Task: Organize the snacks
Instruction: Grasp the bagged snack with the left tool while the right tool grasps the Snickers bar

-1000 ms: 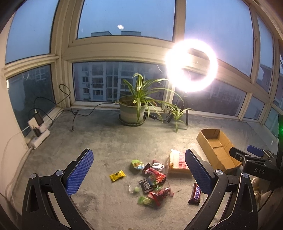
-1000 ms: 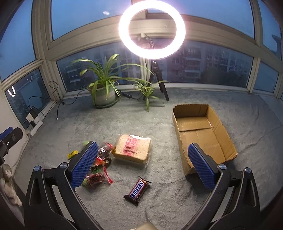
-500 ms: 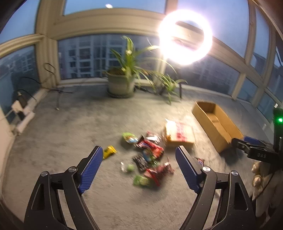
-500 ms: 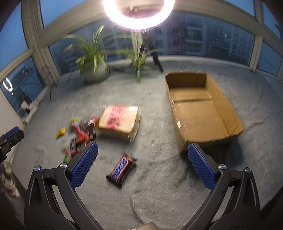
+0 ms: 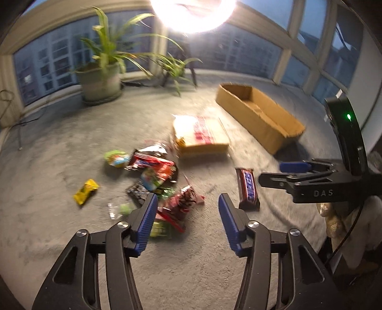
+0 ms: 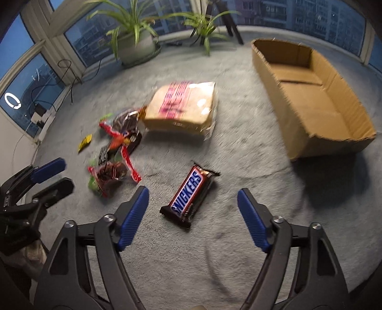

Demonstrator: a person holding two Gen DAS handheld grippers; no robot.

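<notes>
Snacks lie scattered on the grey carpet. My left gripper (image 5: 187, 209) is open and empty, low over a pile of small wrapped snacks (image 5: 164, 183), nearest a red packet (image 5: 181, 202). My right gripper (image 6: 192, 207) is open and empty, with a Snickers bar (image 6: 189, 195) lying between its fingers on the carpet. The bar also shows in the left wrist view (image 5: 247, 188). A bagged bread loaf (image 6: 181, 107) lies beyond. An open cardboard box (image 6: 310, 95) stands to the right, with nothing inside. A yellow packet (image 5: 85, 191) lies apart at the left.
A potted plant (image 5: 101, 78) and a smaller plant (image 5: 176, 69) stand by the windows at the back, beside a ring light on a tripod (image 5: 191, 12). Cables and a power strip (image 6: 40, 114) lie at the far left wall.
Both grippers have dropped and moved forward toward the floor. The left one now hangs over the snack pile, the right one around the Snickers bar. Both sets of jaws have narrowed somewhat.
</notes>
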